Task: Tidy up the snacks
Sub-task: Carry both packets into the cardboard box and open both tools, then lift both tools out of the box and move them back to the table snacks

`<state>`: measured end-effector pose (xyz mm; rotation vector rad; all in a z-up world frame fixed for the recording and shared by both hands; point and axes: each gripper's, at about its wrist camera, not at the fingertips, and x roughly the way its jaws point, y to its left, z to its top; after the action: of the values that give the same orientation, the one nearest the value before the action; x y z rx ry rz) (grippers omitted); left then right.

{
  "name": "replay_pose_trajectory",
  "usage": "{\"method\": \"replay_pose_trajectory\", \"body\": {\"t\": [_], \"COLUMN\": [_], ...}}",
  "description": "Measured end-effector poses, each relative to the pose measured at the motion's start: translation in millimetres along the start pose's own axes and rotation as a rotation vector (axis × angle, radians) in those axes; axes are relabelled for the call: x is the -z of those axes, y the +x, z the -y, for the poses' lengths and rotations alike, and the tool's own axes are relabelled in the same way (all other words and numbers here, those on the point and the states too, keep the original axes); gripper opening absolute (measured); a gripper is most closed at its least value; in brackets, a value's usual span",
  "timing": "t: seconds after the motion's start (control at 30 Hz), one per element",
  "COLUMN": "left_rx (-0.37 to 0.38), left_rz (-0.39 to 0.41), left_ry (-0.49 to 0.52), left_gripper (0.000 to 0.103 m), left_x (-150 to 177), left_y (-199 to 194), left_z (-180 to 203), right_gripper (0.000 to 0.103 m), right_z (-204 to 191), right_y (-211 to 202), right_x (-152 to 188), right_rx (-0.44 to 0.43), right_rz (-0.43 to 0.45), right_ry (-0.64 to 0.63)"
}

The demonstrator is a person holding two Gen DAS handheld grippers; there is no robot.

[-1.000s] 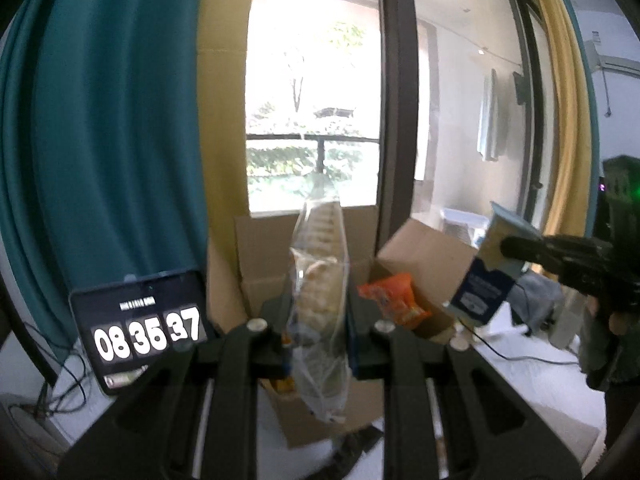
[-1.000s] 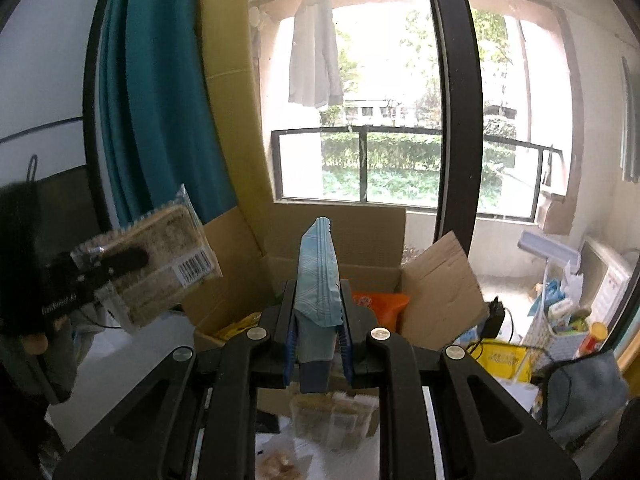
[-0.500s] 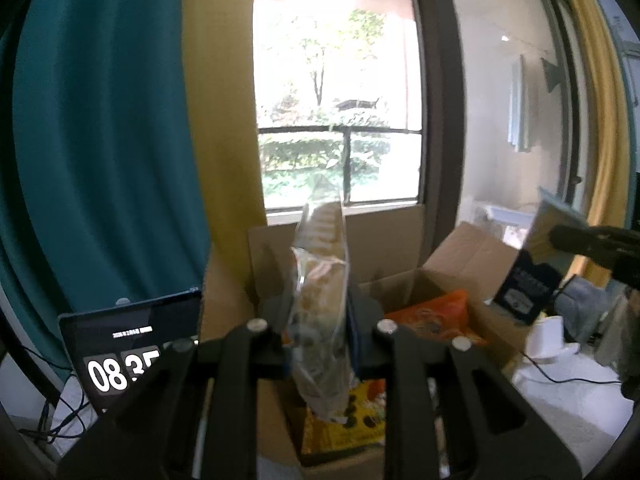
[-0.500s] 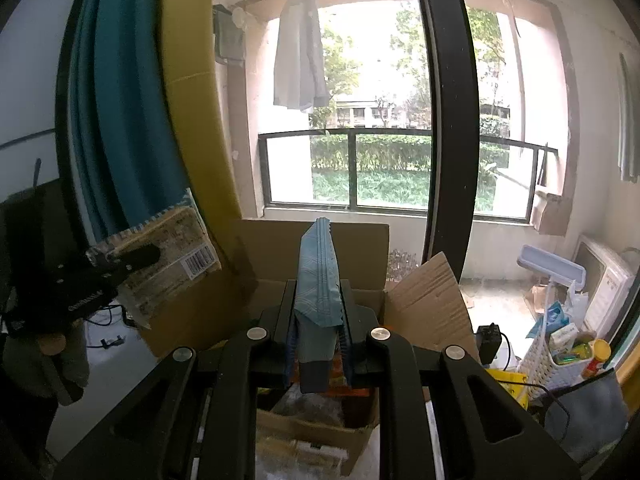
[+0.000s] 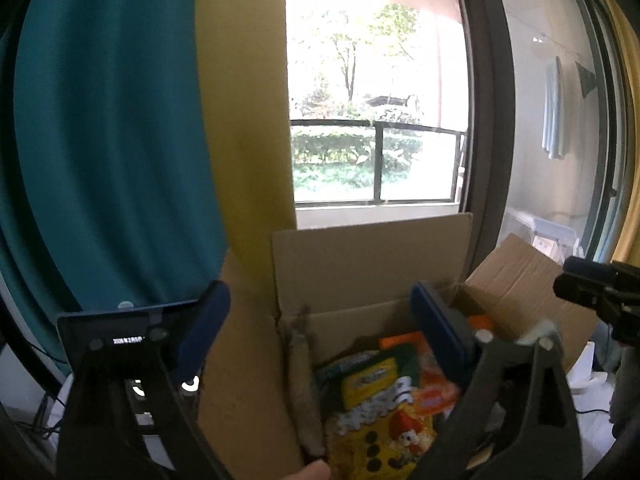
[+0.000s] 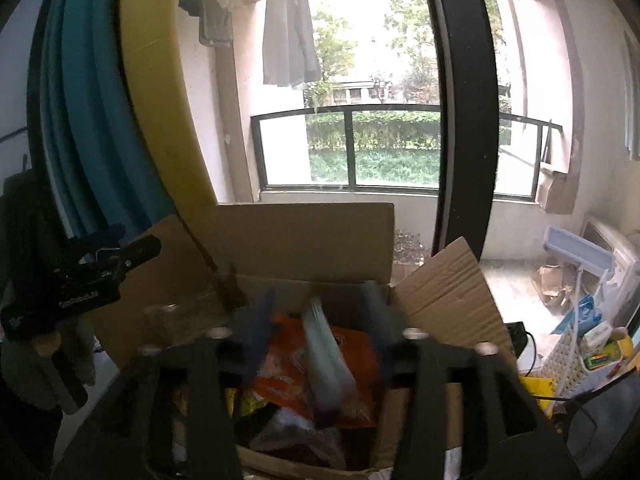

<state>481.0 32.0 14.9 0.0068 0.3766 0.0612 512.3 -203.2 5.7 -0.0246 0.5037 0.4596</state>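
Both sets of tongs hang over an open brown cardboard box (image 5: pixel 372 268) of snacks that stands before a tall window with a black railing outside.

The left tongs (image 5: pixel 320 332) have just been opening and now stand wide, with nothing pressed between their blue pads (image 5: pixel 202 328). Below them a clear cracker packet (image 5: pixel 304 384), seen edge-on and blurred, lies against the box's left inner wall, beside a yellow snack bag with black dots (image 5: pixel 380 440) and a green-and-yellow packet (image 5: pixel 372 380); orange wrappers (image 5: pixel 436 392) fill the right side. A black tablet showing a clock (image 5: pixel 120 332) stands left of the box, partly behind the left finger.

The right tongs (image 6: pixel 316 320) have also just been opening — their blurred blue pads (image 6: pixel 258 328) stand apart, and the pale blue-green packet (image 6: pixel 328 356) sits loose between them, tilted, its lower end down among the box's contents on top of an orange snack bag (image 6: pixel 288 364). Whether either pad touches it cannot be told through the blur.

In the right wrist view the left tool's black body appears at the left edge, held by a gloved hand (image 6: pixel 36 364). Teal and yellow curtains (image 5: pixel 120 140) hang at the left of the window — a pale shirt (image 6: pixel 290 28) hangs outside, and a white basket of clutter (image 6: pixel 580 356) stands at the right.
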Motion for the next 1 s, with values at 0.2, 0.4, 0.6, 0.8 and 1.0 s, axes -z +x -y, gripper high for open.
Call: {"method": "replay_pose_trajectory", "body": {"t": [0.2, 0.4, 0.6, 0.8, 1.0], "left_rx": [0.024, 0.044, 0.075, 0.103, 0.12], "left_rz": [-0.002, 0.01, 0.021, 0.029, 0.028], "left_ry": [0.003, 0.005, 0.001, 0.007, 0.0], "left_gripper": [0.094, 0.095, 0.095, 0.095, 0.095], "left_x": [-0.3, 0.9, 5.0, 12.5, 21.3], "left_y": [-11.6, -30.0, -51.2, -66.6, -79.2], "left_z": [-2.3, -1.5, 0.6, 6.8, 9.3], "right_gripper": [0.054, 0.054, 0.054, 0.054, 0.057], "right_z": [-9.1, -15.5, -26.8, -33.3, -35.9], "right_y": [-5.0, -13.5, -30.8, -44.7, -55.5], "right_x": [0.1, 0.7, 3.6, 9.7, 17.9], "right_rx": [-0.01, -0.009, -0.003, -0.001, 0.009], "right_rz": [-0.001, 0.002, 0.008, 0.007, 0.003], "right_ry": [-0.013, -0.022, -0.033, -0.039, -0.035]}}
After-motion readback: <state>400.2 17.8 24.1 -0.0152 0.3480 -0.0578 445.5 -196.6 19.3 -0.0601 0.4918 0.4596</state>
